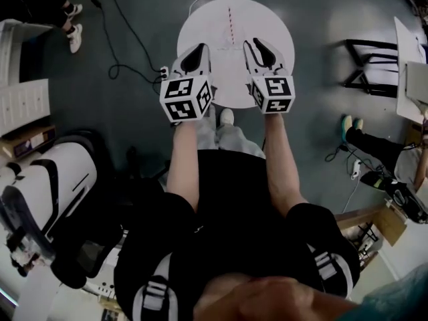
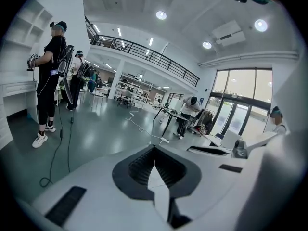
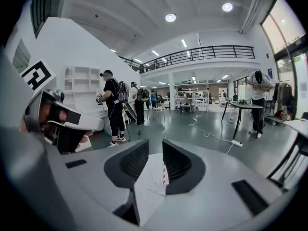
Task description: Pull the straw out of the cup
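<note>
Setting: round white counter point(image 1: 267, 19) on a grey floor point(image 1: 134, 112); black cable point(image 1: 120, 39) trailing on the floor to its left.
Straw: red-and-white striped straw point(image 1: 231, 24), standing upright near the middle of the counter, toward its far side.
Cup: clear cup point(image 3: 156, 182), only faintly seen around the base of the straw point(image 3: 164, 173); the head view does not show it well.
Left tongs: left tongs point(image 1: 196, 49) held over the near left part of the counter, well apart from the straw. In the left gripper view the left tongs point(image 2: 154, 150) have their jaws pressed together along one line, nothing between them.
Right tongs: right tongs point(image 1: 259, 47) held over the near right part of the counter, level with the left. In the right gripper view the right tongs point(image 3: 155, 144) have their jaws parted; the straw shows through the gap, nearer the right jaw, but beyond the tips and not touched.
Background: standing person point(image 3: 113, 107) by white shelving.
</note>
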Demonstrator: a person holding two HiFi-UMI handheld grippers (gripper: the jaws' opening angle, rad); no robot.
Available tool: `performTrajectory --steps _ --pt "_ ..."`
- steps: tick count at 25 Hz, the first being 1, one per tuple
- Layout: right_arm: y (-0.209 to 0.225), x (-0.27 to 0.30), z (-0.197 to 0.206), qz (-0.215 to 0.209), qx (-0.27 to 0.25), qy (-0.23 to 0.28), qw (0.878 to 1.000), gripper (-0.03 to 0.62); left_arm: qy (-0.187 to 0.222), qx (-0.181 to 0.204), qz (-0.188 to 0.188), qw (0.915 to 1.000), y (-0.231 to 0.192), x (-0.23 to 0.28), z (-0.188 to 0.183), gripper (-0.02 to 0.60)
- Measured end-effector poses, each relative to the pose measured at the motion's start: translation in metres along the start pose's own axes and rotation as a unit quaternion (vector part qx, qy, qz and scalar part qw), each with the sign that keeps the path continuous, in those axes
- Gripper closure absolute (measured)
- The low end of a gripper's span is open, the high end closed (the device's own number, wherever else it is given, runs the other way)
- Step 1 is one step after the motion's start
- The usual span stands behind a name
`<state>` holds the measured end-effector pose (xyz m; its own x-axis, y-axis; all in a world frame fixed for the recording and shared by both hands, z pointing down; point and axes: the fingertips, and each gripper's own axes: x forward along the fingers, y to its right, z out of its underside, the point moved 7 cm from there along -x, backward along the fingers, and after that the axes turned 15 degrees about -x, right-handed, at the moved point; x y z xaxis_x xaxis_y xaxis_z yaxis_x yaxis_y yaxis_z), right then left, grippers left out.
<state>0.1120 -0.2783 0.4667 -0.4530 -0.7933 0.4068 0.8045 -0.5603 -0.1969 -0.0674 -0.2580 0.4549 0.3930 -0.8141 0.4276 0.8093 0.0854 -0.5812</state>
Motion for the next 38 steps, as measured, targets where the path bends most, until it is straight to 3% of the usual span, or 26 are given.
performTrajectory --steps 5,12,22,25,32,38 --pt "0.010 0.053 0.016 -0.006 0.009 -0.039 0.999 0.496 -0.018 -0.008 0.001 0.9998 -0.030 0.027 -0.011 0.572" --pt "0.013 0.119 0.034 -0.018 -0.020 -0.095 0.995 0.496 -0.041 -0.030 -0.015 0.9986 -0.070 0.055 -0.019 0.572" --pt "0.017 0.154 0.055 -0.003 -0.006 -0.141 0.990 0.496 -0.055 -0.044 -0.011 0.9975 -0.099 0.072 -0.031 0.572" --pt "0.020 0.160 0.065 0.004 -0.011 -0.156 0.988 0.522 -0.052 -0.053 -0.012 0.9971 -0.102 0.078 -0.032 0.572" --pt "0.024 0.164 0.071 0.011 0.007 -0.157 0.988 0.559 -0.057 -0.071 -0.008 0.9958 -0.106 0.085 -0.029 0.572" --pt "0.023 0.144 0.052 0.024 0.025 -0.118 0.992 0.560 -0.051 -0.083 -0.017 0.9951 -0.108 0.078 -0.018 0.572"
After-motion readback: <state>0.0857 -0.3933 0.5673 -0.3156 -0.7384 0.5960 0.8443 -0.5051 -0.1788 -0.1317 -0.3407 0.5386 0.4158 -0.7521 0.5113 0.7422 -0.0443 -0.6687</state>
